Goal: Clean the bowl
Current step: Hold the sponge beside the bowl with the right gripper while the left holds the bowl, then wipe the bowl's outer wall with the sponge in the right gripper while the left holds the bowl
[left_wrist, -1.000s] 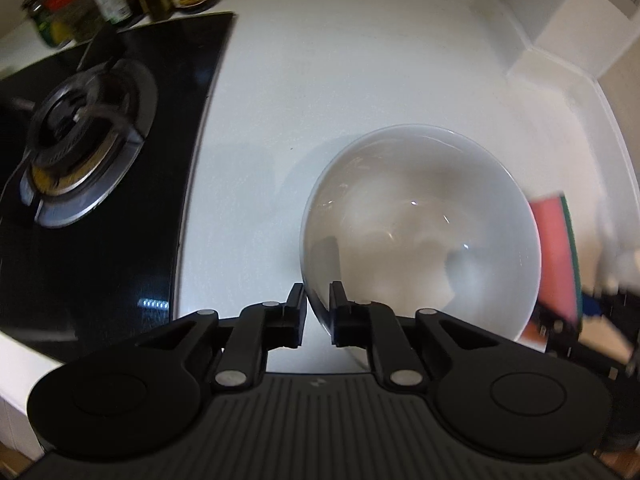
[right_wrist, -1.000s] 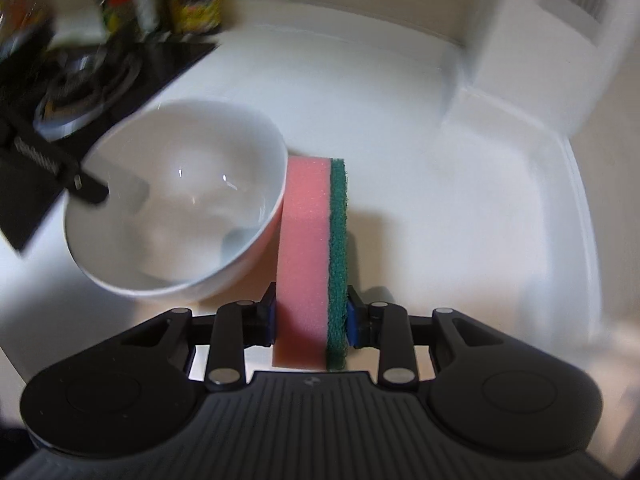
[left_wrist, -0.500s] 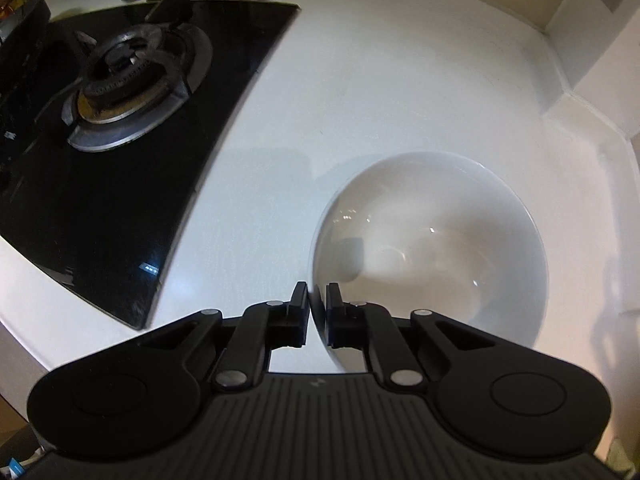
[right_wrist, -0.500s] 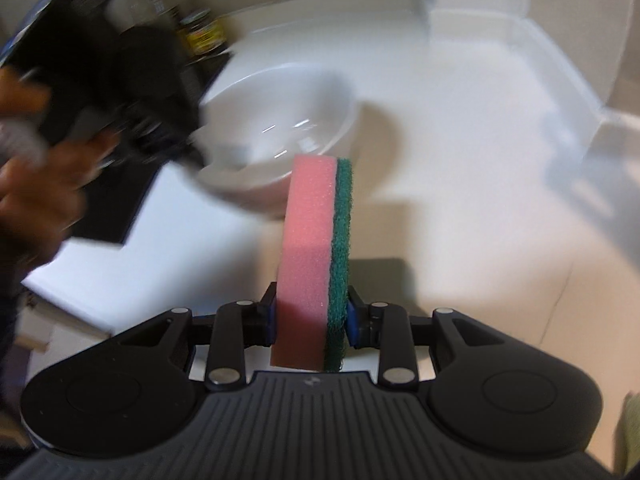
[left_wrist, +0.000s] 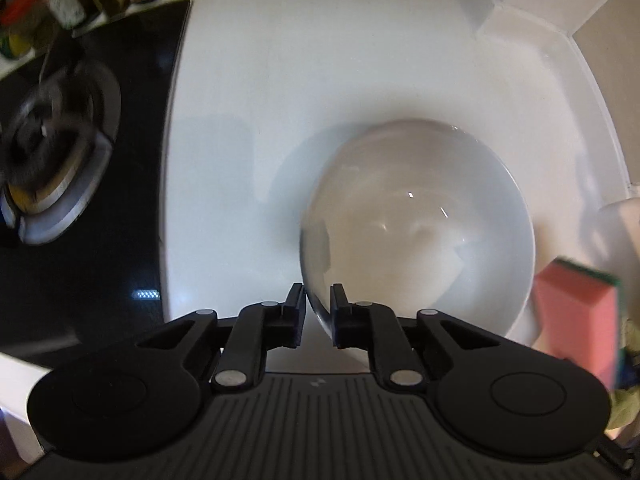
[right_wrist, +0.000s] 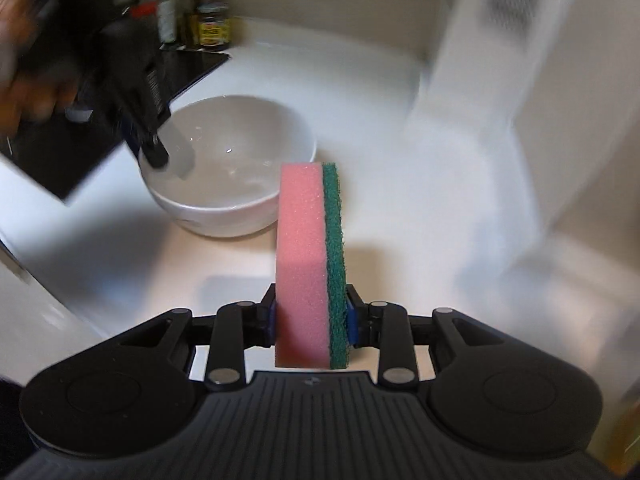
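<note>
Seemingly the wiping itself has not yet been started. A white bowl (left_wrist: 416, 224) is seen standing upright on the white countertop (left_wrist: 304, 56), just beside the black hob (left_wrist: 80, 184), and its inside looks glossy, with nothing that can be made out as dirt or foam. The near rim of the bowl is straddled by the left gripper (left_wrist: 318, 304), pointed downward, one finger inside and one outside; its jaws are opening, a slim gap is visible on either side of the rim, and so the bowl is judged to be no longer pinched. A pink and green sponge (right_wrist: 310, 264) is clamped firmly between the narrow-set jaws of the right gripper (right_wrist: 311, 322), held on edge with the green scouring face to the right. The sponge is kept above the countertop, near the bowl but apart from it. Whether the bowl has already been scrubbed cannot be told; what is left is thought to be bringing the sponge into the bowl and rubbing it round the inside
</note>
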A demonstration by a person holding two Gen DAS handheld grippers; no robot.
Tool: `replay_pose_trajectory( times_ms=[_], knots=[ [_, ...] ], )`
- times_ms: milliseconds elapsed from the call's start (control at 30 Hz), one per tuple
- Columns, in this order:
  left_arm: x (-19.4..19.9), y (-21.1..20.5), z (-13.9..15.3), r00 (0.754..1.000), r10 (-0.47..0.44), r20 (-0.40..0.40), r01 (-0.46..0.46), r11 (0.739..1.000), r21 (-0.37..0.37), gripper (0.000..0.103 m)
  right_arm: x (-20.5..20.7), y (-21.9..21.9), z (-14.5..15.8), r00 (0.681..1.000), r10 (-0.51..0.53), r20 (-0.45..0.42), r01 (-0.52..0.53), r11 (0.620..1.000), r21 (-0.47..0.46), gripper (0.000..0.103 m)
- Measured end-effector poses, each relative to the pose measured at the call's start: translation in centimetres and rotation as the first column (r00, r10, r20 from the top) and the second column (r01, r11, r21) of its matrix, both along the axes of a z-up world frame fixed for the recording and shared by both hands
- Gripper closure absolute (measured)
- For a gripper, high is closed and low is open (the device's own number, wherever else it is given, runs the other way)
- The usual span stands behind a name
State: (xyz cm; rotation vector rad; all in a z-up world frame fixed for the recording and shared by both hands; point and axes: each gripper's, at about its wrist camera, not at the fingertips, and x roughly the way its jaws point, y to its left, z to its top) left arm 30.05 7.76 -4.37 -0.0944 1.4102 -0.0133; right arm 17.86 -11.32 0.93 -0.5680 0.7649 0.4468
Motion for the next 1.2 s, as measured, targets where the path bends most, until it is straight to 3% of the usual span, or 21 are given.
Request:
replay_pose_trajectory(
  times_ms=[100, 167, 200, 233, 300, 367, 400, 467, 567, 667, 700, 767, 833, 900, 967, 1033, 1067, 1133, 1167, 1200],
  knots=[
    [0.4, 0.0, 0.3, 1.000, 0.006, 0.011, -0.006, 1.000, 0.000, 0.091, -0.5, 3.2, 0.5, 0.975, 0.193, 0.109, -0.173, 0.970, -0.174, 0.076],
    [0.3, -0.2, 0.3, 1.000, 0.012, 0.021, -0.012, 1.000, 0.002, 0.093, -1.0, 5.8, -0.3, 0.914, 0.382, 0.137, -0.319, 0.886, -0.337, 0.076],
    [0.3, -0.1, 0.3, 1.000, 0.016, 0.024, -0.016, 1.000, 0.001, 0.093, -1.0, 6.8, -1.2, 0.881, 0.456, 0.128, -0.366, 0.826, -0.428, 0.076],
    [0.2, 0.0, 0.4, 1.000, 0.014, 0.025, -0.014, 1.000, 0.001, 0.093, -0.9, 7.9, -2.3, 0.838, 0.536, 0.104, -0.408, 0.742, -0.532, 0.076],
    [0.4, 0.1, 0.5, 1.000, 0.008, 0.025, -0.008, 1.000, 0.008, 0.093, -1.0, 9.0, -3.7, 0.762, 0.644, 0.064, -0.457, 0.605, -0.651, 0.076],
    [1.0, 0.0, 0.6, 0.999, -0.027, 0.034, 0.026, 0.999, 0.028, 0.093, -1.2, 9.0, -5.1, 0.626, 0.780, -0.021, -0.512, 0.391, -0.764, 0.076],
    [1.4, -0.1, 0.6, 0.998, -0.050, 0.038, 0.049, 0.998, 0.038, 0.093, -1.3, 8.7, -5.7, 0.536, 0.841, -0.080, -0.535, 0.265, -0.803, 0.076],
    [2.5, -0.4, 0.7, 0.995, -0.093, 0.036, 0.091, 0.994, 0.060, 0.092, -1.2, 7.7, -6.3, 0.398, 0.901, -0.172, -0.548, 0.083, -0.832, 0.076],
    [4.2, -0.5, 0.3, 0.989, -0.150, 0.004, 0.150, 0.989, 0.015, 0.091, -0.2, 6.1, -5.9, 0.253, 0.922, -0.294, -0.565, -0.106, -0.818, 0.076],
    [5.1, -0.5, -0.1, 0.986, -0.166, -0.018, 0.165, 0.986, -0.020, 0.089, 1.4, 4.3, -5.7, 0.145, 0.921, -0.361, -0.528, -0.236, -0.816, 0.076],
    [5.2, -0.5, -0.3, 0.987, -0.162, -0.020, 0.162, 0.986, -0.026, 0.091, 2.2, 3.6, -5.5, 0.122, 0.920, -0.373, -0.510, -0.264, -0.818, 0.076],
    [4.6, -0.8, -0.6, 0.987, -0.160, -0.025, 0.159, 0.986, -0.040, 0.096, 3.2, 2.7, -5.5, 0.119, 0.919, -0.375, -0.499, -0.272, -0.823, 0.076],
    [4.0, -0.8, -1.0, 0.988, -0.151, -0.034, 0.149, 0.987, -0.065, 0.097, 4.3, 2.6, -5.1, 0.158, 0.926, -0.342, -0.517, -0.217, -0.828, 0.076],
    [3.8, -0.5, -1.1, 0.991, -0.123, -0.043, 0.119, 0.989, -0.088, 0.097, 4.1, 3.1, -5.2, 0.237, 0.931, -0.278, -0.551, -0.107, -0.827, 0.076],
    [4.1, 0.1, -1.3, 0.996, -0.067, -0.057, 0.061, 0.992, -0.111, 0.098, 3.4, 4.7, -4.0, 0.349, 0.917, -0.194, -0.635, 0.079, -0.768, 0.076],
    [4.3, 0.5, -1.3, 0.997, -0.024, -0.068, 0.016, 0.993, -0.121, 0.099, 2.7, 6.8, -3.0, 0.455, 0.873, -0.177, -0.715, 0.239, -0.657, 0.076],
    [4.3, 0.4, -1.3, 0.998, -0.020, -0.065, 0.013, 0.993, -0.113, 0.099, 2.7, 7.6, -3.0, 0.497, 0.848, -0.183, -0.721, 0.286, -0.631, 0.076],
    [4.2, 0.1, -1.2, 0.998, -0.024, -0.052, 0.019, 0.995, -0.095, 0.100, 3.9, 10.0, -3.5, 0.625, 0.770, -0.128, -0.651, 0.424, -0.629, 0.076],
    [4.0, -0.1, -1.1, 0.999, -0.030, -0.041, 0.026, 0.996, -0.081, 0.100, 4.7, 10.9, -3.5, 0.662, 0.741, -0.116, -0.635, 0.472, -0.612, 0.076],
    [4.0, -0.2, -1.1, 0.999, -0.032, -0.034, 0.030, 0.997, -0.072, 0.100, 5.4, 11.5, -3.5, 0.674, 0.728, -0.127, -0.641, 0.491, -0.590, 0.076]
  ],
)
